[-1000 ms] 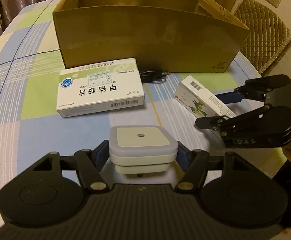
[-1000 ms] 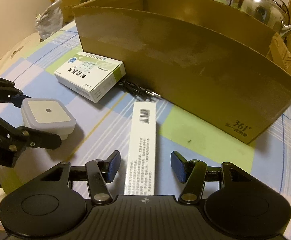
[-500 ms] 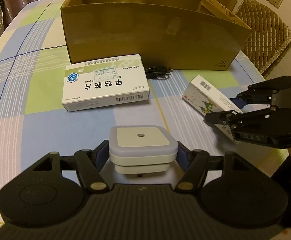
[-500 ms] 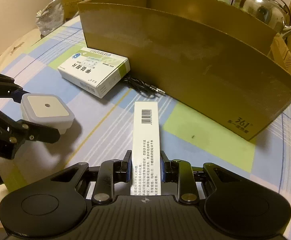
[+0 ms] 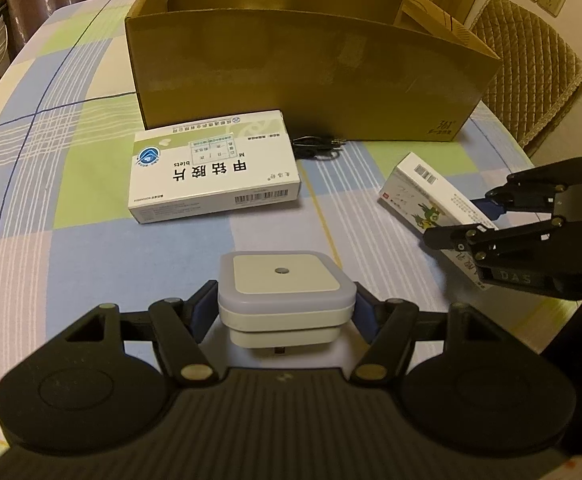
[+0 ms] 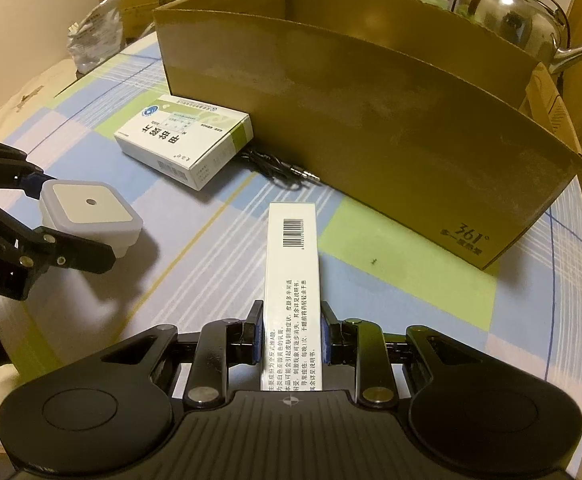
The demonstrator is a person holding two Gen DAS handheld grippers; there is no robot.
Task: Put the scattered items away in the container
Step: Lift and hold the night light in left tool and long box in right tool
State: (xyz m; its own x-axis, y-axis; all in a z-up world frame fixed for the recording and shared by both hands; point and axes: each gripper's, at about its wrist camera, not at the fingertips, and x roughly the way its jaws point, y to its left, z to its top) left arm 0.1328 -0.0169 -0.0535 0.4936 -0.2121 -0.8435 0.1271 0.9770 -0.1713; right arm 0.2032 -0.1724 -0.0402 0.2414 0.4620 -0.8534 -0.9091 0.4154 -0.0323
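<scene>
- While nothing can be seen inside the cardboard box [image 6: 371,120] from these low views, two items are gripped, so the task seems to be at its beginning.
- Nearest, the left gripper [image 5: 287,312] is clamped on the square white night light [image 5: 285,292], which sits low over the checked tablecloth [image 5: 91,248].
- The right gripper [image 6: 291,338] has just been closing, and its pads now press both sides of the long narrow white box [image 6: 293,272].
- Farther, the large medicine box [image 5: 211,168] lies free on the cloth, just in front of the container.
- A black cable [image 6: 279,168] lies at the foot of the box wall.
- In my judgement four items are left to go in; two need only lifting and release.
</scene>
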